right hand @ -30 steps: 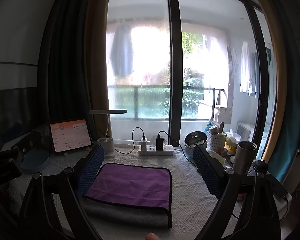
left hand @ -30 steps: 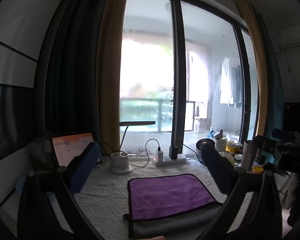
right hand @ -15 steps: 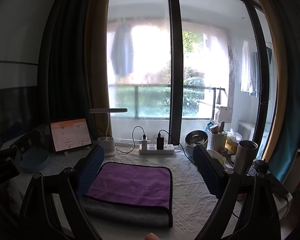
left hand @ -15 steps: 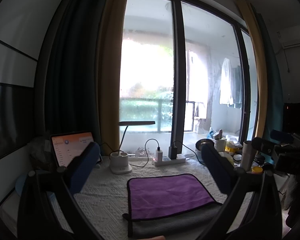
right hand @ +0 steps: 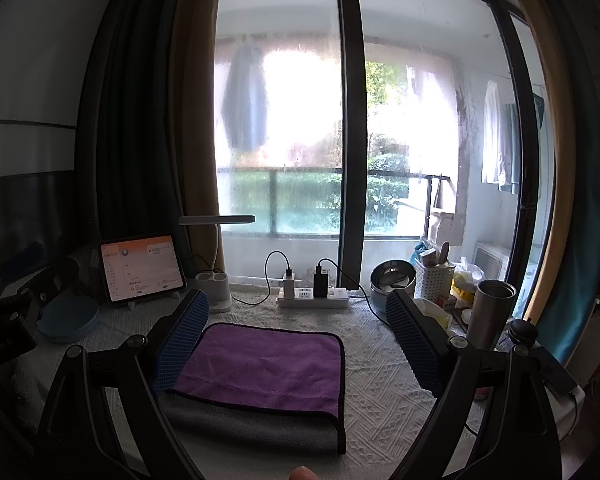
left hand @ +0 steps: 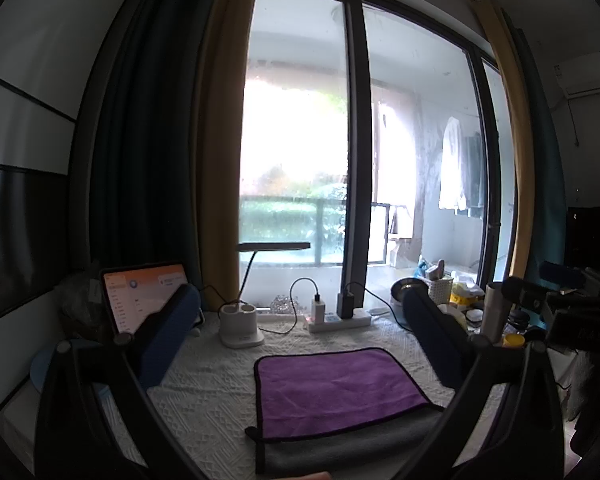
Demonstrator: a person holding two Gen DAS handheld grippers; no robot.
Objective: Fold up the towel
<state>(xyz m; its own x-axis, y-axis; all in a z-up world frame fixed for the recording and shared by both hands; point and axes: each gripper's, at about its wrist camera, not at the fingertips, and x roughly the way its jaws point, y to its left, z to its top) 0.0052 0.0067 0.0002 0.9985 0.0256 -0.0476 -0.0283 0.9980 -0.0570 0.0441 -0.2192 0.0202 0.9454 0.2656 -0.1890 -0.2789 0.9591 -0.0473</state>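
Observation:
A purple towel [left hand: 336,388] with a black hem lies flat on the white textured tablecloth [left hand: 204,392], its grey underside [left hand: 340,448] showing along the near edge. It also shows in the right wrist view [right hand: 268,364], with the grey strip [right hand: 252,420] in front. My left gripper [left hand: 296,336] is open and empty, held above and behind the towel. My right gripper [right hand: 300,336] is open and empty, also held above the towel. The other gripper shows at the edge of each view.
A lit tablet [right hand: 140,272] stands at the back left beside a white desk lamp [right hand: 216,292]. A power strip [right hand: 314,298] with chargers lies at the back. A steel bowl [right hand: 390,284], white basket [right hand: 434,280] and metal tumbler [right hand: 492,312] crowd the right side. Blue plates [right hand: 68,318] sit left.
Almost nothing has changed. Both grippers stay open above the towel, with only a slight drift of the views.

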